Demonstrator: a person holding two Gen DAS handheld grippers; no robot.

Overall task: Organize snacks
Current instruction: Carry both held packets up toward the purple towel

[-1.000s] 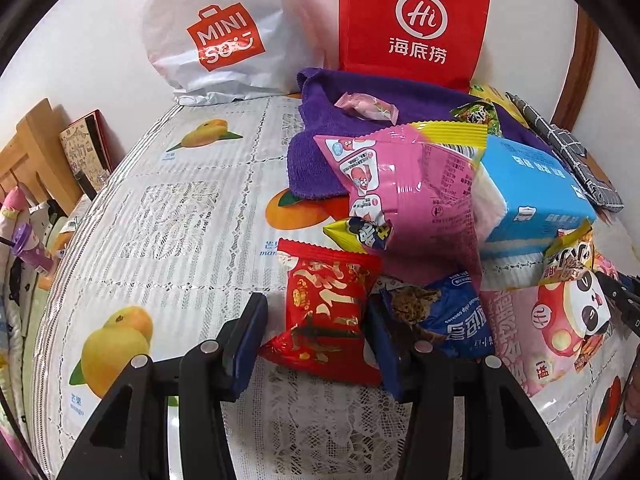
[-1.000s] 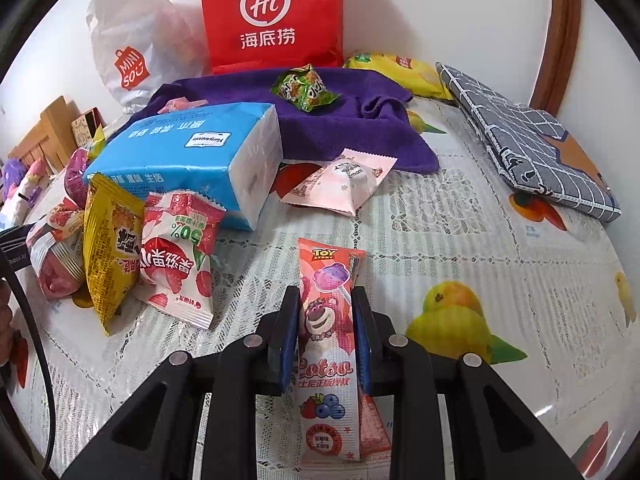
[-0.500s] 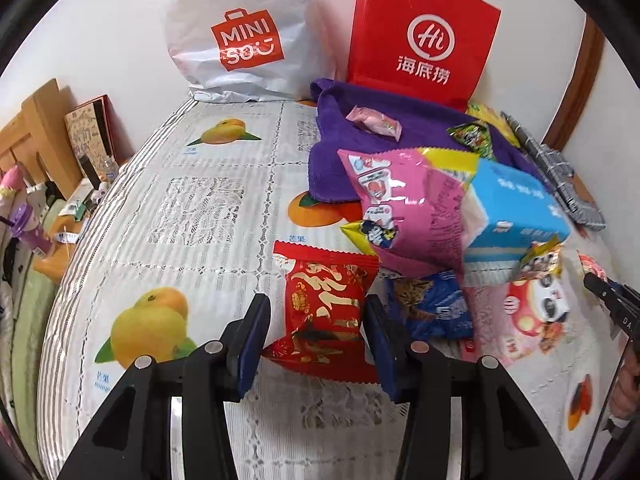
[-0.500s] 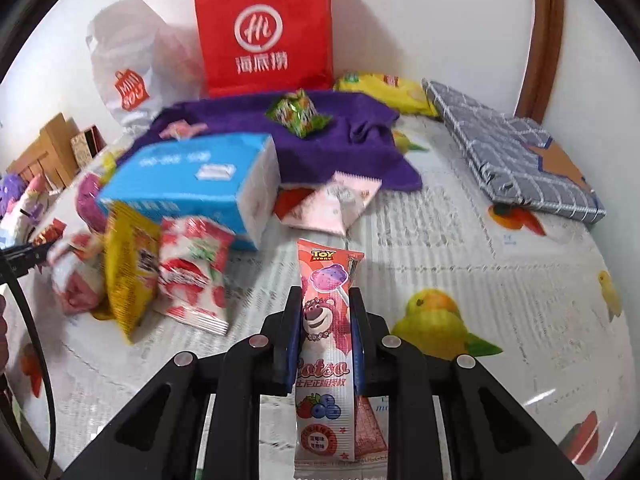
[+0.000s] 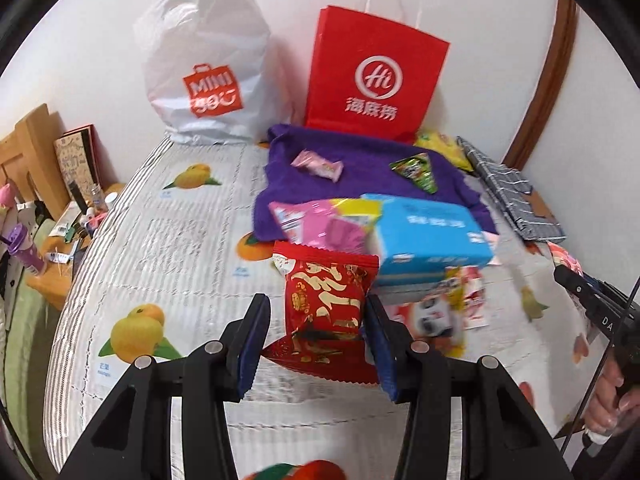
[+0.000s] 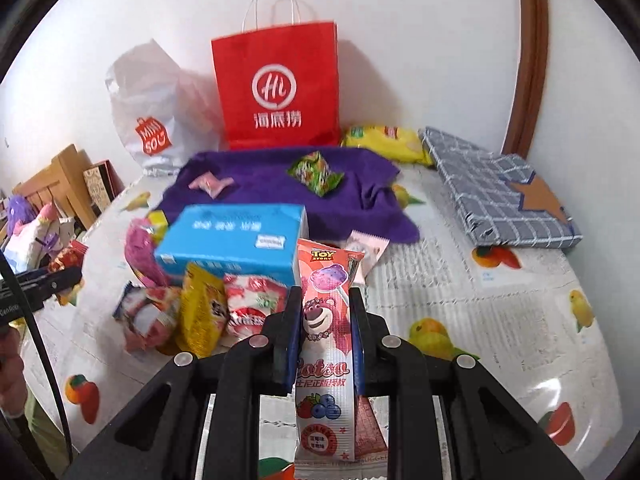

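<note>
left claw [image 5: 316, 340]: red packet [image 5: 326, 306] now raised | right claw [image 6: 325, 332]: lollipop pack [image 6: 325, 344] higher

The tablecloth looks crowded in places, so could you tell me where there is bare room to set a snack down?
Bare tablecloth runs from the white Miniso bag down the left of the purple towel. A second patch lies right of the towel, below the checked bundle. It is crowded around the blue tissue pack, where snack packets pile up.

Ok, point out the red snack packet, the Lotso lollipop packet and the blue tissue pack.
red snack packet [image 5: 326, 306]: left wrist view, gold-printed front.
Lotso lollipop packet [image 6: 324, 320]: right wrist view, bear's face.
blue tissue pack [image 6: 232, 236]: right wrist view, top face.
</note>
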